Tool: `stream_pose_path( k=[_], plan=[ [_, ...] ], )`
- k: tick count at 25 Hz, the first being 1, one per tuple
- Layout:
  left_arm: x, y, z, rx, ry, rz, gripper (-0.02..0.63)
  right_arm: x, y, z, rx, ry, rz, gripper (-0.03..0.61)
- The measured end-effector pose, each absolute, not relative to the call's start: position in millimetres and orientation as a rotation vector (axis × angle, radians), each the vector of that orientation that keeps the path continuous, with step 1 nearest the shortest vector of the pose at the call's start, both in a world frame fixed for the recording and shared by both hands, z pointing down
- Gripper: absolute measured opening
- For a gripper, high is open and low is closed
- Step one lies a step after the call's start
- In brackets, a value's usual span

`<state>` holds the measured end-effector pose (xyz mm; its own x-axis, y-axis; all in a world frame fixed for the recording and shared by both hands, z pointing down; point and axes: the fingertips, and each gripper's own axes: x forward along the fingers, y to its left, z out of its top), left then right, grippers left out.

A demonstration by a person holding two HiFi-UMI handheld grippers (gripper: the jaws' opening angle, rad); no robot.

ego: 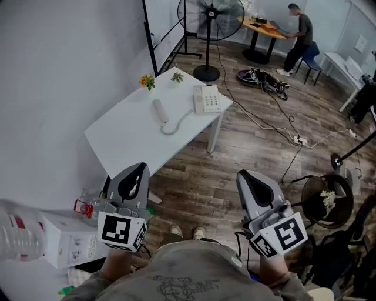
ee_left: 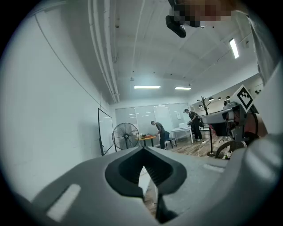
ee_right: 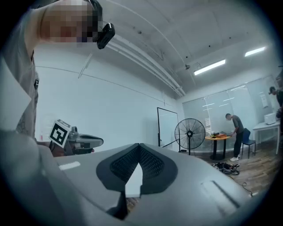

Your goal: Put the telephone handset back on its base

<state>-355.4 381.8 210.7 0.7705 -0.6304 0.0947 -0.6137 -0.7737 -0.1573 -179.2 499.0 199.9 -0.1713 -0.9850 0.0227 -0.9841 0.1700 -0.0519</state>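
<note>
Left gripper [ego: 135,176] and right gripper [ego: 251,183]: jaws together, empty. The handset [ego: 160,110] lies at the telephone base's [ego: 207,99] 9 o'clock, and the keypad print is probably too small to read.

floor [ego: 247,147]: wood planks | wall [ego: 59,70]: white | white table [ego: 129,135] | standing fan [ego: 210,17] | ceiling strip lights [ee_left: 147,87]

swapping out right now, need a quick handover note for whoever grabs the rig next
Grippers: the left gripper and the right gripper both have their jaws together with nothing in them. They are held low by the body, well short of the table.
Things: the handset lies on the table, off the base and to its left in the head view, with the cord running between them.
Done: nothing yet.
Left: step up, grip the handset, seat it on the base.
</note>
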Motion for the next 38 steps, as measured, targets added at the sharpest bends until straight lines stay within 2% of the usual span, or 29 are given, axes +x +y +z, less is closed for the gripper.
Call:
stream_pose_path(
  k=[14,20,21,22,24,38],
  plan=[
    [-338,386,218,-2.855,0.990,-0.237,0.002,-164,499,213,-1.997,2.395,-0.146,0.029],
    [-334,384,205,-2.841,1.037,-0.094,0.003,-157,500,229,-2.001,2.419,-0.193,0.029],
    [-334,382,201,-2.837,1.052,-0.058,0.051,-156,500,232,-2.006,2.420,-0.203,0.029],
    [-333,379,199,-2.833,1.064,-0.033,0.161,-155,499,234,-2.009,2.421,-0.211,0.029],
    [-329,371,199,-2.822,1.082,-0.026,0.225,-152,495,237,-2.018,2.421,-0.223,0.029],
    [-269,270,243,-2.873,1.061,-0.145,0.238,-93,402,264,-2.087,2.397,-0.299,0.029]
  ],
)
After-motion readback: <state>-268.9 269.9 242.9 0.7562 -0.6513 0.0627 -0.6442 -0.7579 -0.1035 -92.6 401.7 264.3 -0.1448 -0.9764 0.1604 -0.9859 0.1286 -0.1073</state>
